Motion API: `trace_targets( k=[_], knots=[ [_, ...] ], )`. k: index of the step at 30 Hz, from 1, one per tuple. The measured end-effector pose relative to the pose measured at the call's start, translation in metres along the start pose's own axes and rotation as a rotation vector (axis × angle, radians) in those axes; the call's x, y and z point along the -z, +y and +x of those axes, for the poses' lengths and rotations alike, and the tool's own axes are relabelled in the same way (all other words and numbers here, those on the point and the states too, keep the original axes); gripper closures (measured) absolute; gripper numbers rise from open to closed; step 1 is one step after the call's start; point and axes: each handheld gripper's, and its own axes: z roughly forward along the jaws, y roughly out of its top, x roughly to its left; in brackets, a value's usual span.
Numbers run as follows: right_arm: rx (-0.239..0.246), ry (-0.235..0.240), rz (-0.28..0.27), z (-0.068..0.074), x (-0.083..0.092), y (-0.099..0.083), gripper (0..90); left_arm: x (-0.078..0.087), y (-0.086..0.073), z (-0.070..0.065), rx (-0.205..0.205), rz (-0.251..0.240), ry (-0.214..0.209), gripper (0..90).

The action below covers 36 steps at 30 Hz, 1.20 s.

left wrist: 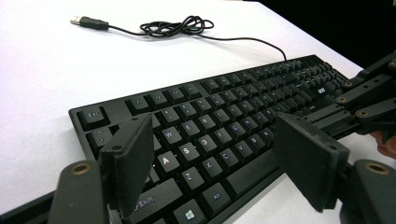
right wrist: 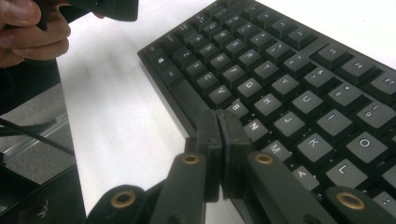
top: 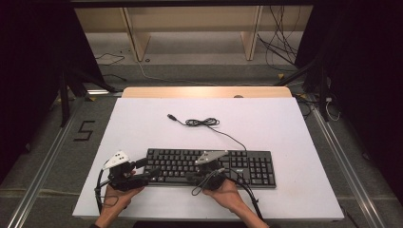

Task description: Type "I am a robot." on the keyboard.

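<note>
Near the desk's front edge we see the black keyboard (top: 211, 167); our left gripper (left wrist: 219, 163) is spread over its left end, our right gripper (right wrist: 218, 140) pressed together, tips hiding the key beneath.

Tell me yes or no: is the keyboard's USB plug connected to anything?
No, the USB plug lies loose on the white table, its cable coiled behind the keyboard.

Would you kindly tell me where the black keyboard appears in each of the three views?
High view: keyboard lies low at centre on the white table.
Left gripper view: it runs diagonally from lower left to upper right.
Right gripper view: it covers the right half.
Shared landmark: the spacebar edge nearest the grippers.
</note>
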Motion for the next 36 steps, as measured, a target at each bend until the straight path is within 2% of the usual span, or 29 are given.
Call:
trace_targets(
  k=[13, 28, 36],
  knots=[
    [0.008, -0.012, 0.019, 0.002, -0.005, -0.003, 90.0, 0.000, 0.000, 0.000, -0.007, 0.004, 0.000, 28.9],
    [0.034, -0.055, 0.059, -0.001, -0.012, -0.008, 90.0, 0.000, 0.000, 0.000, -0.010, 0.006, 0.001, 28.9],
    [0.032, -0.056, 0.053, -0.001, -0.013, -0.009, 90.0, -0.001, 0.000, -0.001, -0.013, 0.008, 0.001, 28.9]
  ],
)
